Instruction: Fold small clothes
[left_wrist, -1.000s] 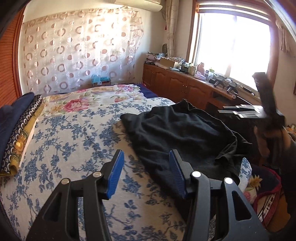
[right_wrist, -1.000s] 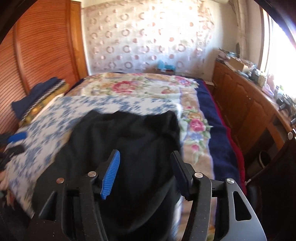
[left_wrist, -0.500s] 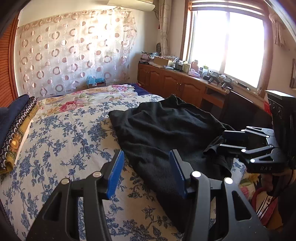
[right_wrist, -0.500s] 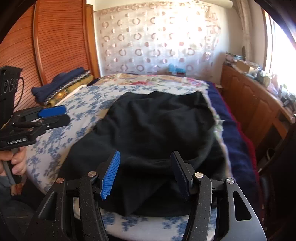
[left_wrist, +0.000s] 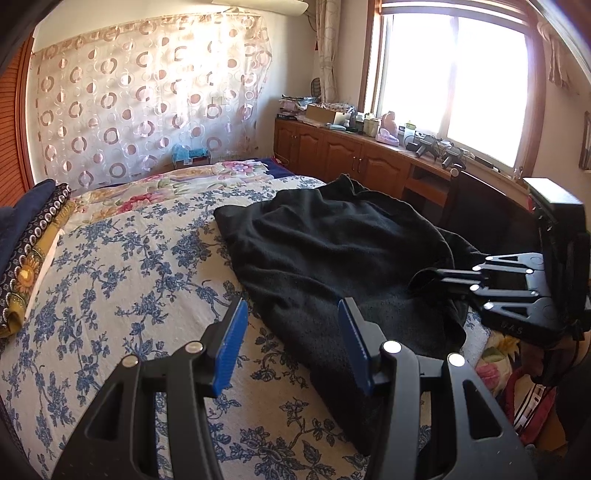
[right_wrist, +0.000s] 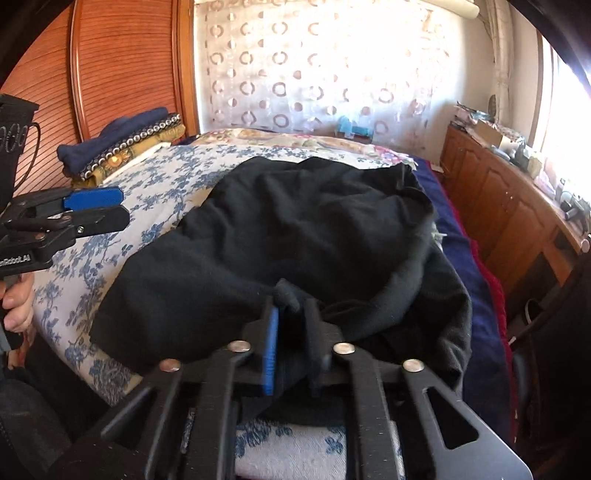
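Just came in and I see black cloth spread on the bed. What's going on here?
A person with a handheld gripper in each hand is starting to fold a black garment lying rumpled on the blue-flowered bedspread. The right gripper has just closed, pinching a fold at the garment's near edge. The left gripper hangs open above the garment's left edge, holding nothing.

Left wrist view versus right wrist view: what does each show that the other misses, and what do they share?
Only the left wrist view shows the left gripper from behind, jaws apart over the floral bedspread with nothing between them, and the bright window in full. Only the right wrist view shows the right gripper clamped on a pinched fold of the black garment, its jaws having just closed, and the wooden louvred panel. Both show the garment, the bedspread, the stack of folded clothes and the circle-patterned curtain.
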